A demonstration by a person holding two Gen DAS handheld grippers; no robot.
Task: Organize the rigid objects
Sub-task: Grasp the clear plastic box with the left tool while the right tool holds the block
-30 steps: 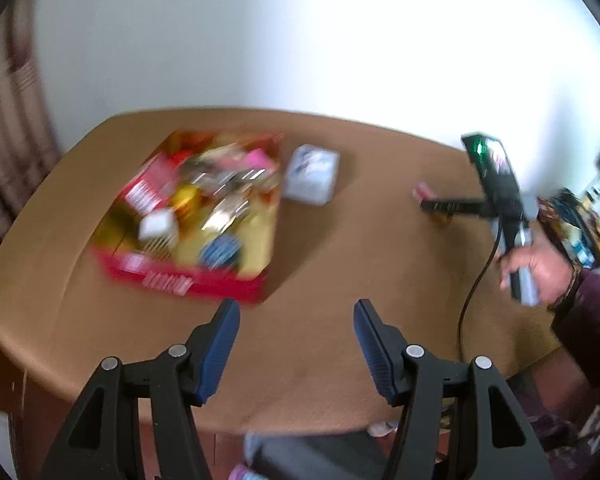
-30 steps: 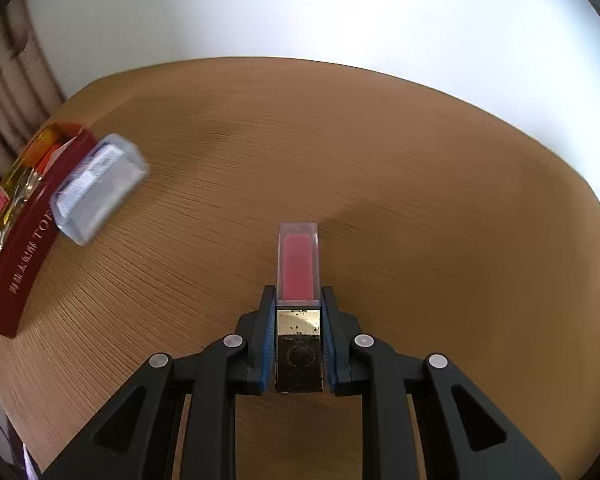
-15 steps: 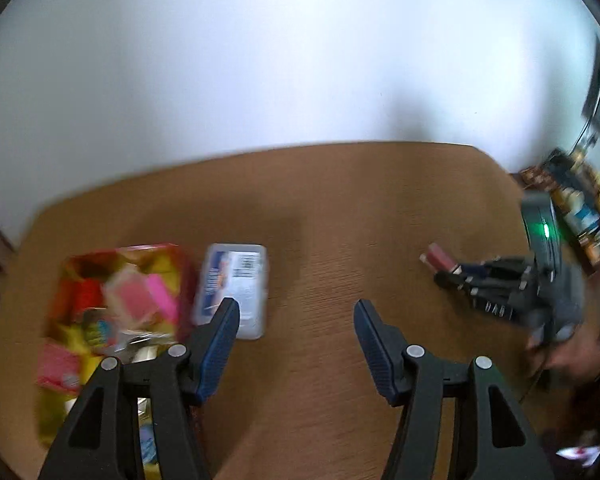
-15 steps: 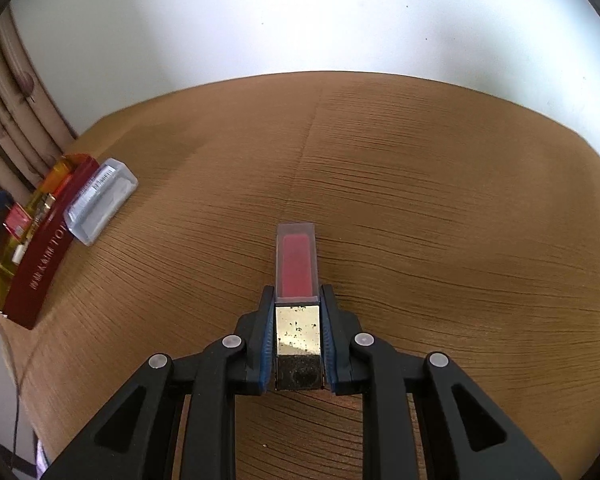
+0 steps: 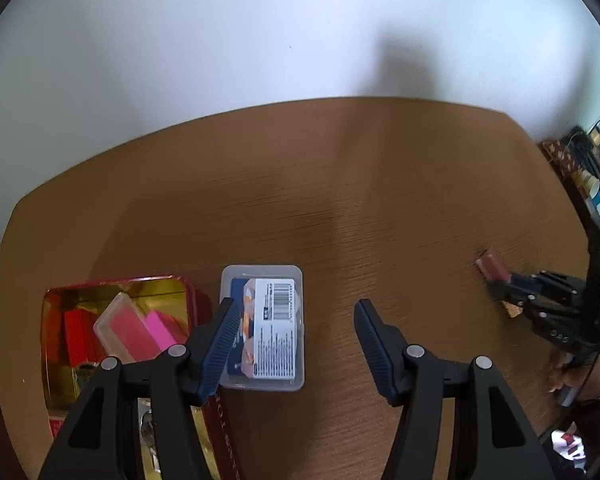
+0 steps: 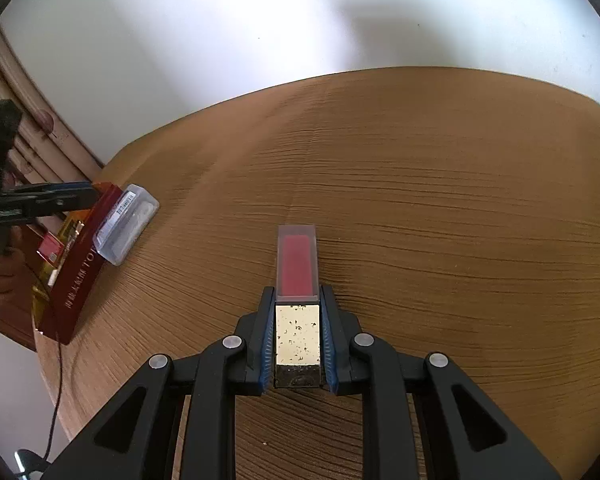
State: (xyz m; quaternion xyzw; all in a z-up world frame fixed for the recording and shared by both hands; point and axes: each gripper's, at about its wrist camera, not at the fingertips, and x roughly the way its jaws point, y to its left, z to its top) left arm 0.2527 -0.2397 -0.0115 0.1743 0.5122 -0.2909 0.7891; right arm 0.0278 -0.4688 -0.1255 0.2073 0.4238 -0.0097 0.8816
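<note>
The room is seen only as a pale blank wall (image 5: 260,40) behind the bench, a ribbed curtain (image 6: 24,120) at the left edge of the right wrist view, and cluttered shelving (image 5: 596,184) at the far right of the left wrist view. The bench (image 6: 440,180) is a rounded wood-grain top, mostly bare.

A red tin (image 5: 198,300) with a gold lining is parked at the bench's left end, already loaded with small boxes, pink and red ones among them. Touching its right wall lies a clear plastic case (image 5: 262,326) with a barcode label, long axis running away from the camera, roughly parallel to the tin's side.

The left gripper (image 5: 294,346) is held above that case, jaws apart and empty; the case sits under the left jaw rather than centred in the gap, so a sideways shift towards the tin is judged necessary before any closing. The left hand is by far the nearer one to the case and tin.

The right gripper (image 6: 298,336) is clamped on a lipstick box (image 6: 297,280), gold base between the pads, clear red-filled end projecting forward along the jaws. It is held over open bench, well apart from the tin, which lies to its far left. Delivery into the tin is judged the pending step.
</note>
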